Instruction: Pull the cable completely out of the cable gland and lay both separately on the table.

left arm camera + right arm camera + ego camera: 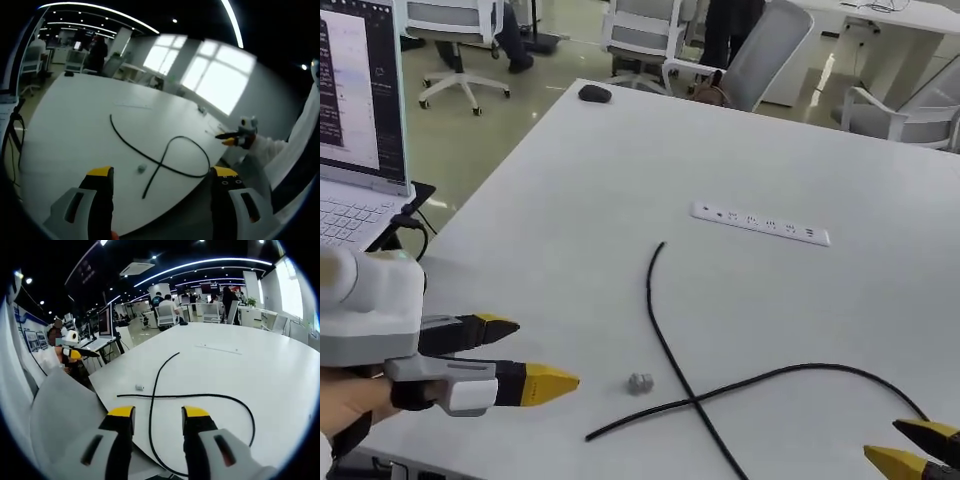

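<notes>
From where I stand the job looks all but finished. The cable (694,400) lies loose on the white bench (570,200), curling round and crossing over itself. The small grey cable gland (640,383) sits just beside the crossing, apart from the cable with bare bench between them. It is too small to be sure, but nothing seems threaded through it.

The left tongs (545,352) hover near the bench edge, short of the gland. They are spread wide with nothing between them, which the left gripper view makes plain. The right tongs (880,438) hang off near the far bend of the cable, parted and empty too.

I'd judge both pieces are laid down separately, and nothing is left except perhaps drawing the hands away
</notes>
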Action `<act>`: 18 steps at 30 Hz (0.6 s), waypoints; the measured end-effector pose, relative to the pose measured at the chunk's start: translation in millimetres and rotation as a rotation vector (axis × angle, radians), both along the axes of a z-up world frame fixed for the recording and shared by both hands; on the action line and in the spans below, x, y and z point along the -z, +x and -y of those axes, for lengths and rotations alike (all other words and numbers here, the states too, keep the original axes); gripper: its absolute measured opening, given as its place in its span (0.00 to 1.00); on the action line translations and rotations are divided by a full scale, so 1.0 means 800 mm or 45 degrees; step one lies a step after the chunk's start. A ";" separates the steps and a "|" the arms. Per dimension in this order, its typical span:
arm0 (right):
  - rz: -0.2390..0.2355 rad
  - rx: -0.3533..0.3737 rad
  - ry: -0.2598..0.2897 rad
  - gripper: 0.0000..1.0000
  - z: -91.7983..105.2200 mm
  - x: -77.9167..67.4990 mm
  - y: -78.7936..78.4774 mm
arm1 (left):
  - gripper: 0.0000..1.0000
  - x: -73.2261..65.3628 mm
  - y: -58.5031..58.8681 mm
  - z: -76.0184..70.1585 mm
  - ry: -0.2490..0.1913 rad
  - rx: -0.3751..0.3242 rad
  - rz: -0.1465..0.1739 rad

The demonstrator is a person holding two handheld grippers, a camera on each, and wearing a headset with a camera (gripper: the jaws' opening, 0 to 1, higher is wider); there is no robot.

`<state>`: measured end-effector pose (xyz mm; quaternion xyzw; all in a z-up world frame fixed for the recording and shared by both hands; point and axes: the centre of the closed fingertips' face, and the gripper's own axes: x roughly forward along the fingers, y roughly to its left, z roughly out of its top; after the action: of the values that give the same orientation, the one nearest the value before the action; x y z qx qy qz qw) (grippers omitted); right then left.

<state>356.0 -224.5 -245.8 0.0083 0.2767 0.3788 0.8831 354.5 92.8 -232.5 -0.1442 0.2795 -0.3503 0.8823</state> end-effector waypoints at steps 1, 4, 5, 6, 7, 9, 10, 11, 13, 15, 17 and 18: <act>0.000 0.000 -0.002 0.38 0.000 0.001 0.000 | 0.80 0.000 0.001 0.000 -0.010 -0.005 -0.004; -0.003 0.010 0.014 0.38 0.000 0.001 0.000 | 0.79 0.001 0.002 0.000 -0.024 -0.011 -0.013; -0.004 0.011 0.017 0.38 -0.001 0.001 0.000 | 0.79 0.001 0.001 0.001 -0.023 -0.011 -0.015; -0.005 0.010 0.017 0.38 -0.002 0.002 -0.001 | 0.79 0.001 0.001 0.001 -0.023 -0.012 -0.017; -0.007 0.007 0.017 0.38 -0.002 0.004 -0.001 | 0.79 0.000 0.001 0.001 -0.030 -0.016 -0.017; -0.013 0.001 0.020 0.38 -0.004 0.006 -0.002 | 0.78 -0.003 0.003 0.003 -0.055 -0.025 -0.016; -0.015 -0.003 0.020 0.38 -0.005 0.007 -0.002 | 0.78 -0.005 0.004 0.004 -0.070 -0.030 -0.017; -0.015 -0.004 0.021 0.38 -0.005 0.007 -0.002 | 0.78 -0.006 0.004 0.005 -0.074 -0.029 -0.018; -0.019 -0.002 0.024 0.37 -0.005 0.008 -0.002 | 0.77 -0.006 0.005 0.009 -0.073 -0.026 -0.017; -0.022 0.005 0.034 0.37 -0.005 0.008 -0.002 | 0.77 -0.005 0.005 0.012 -0.070 -0.019 -0.019; -0.023 0.007 0.037 0.36 -0.004 0.009 -0.002 | 0.77 -0.006 0.005 0.016 -0.073 -0.012 -0.023; -0.023 0.007 0.036 0.36 -0.004 0.009 -0.002 | 0.77 -0.006 0.005 0.019 -0.075 -0.008 -0.024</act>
<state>354.2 -221.1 -253.0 0.0250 0.2791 0.3802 0.8814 358.3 77.7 -227.8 -0.1744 0.2770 -0.3543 0.8760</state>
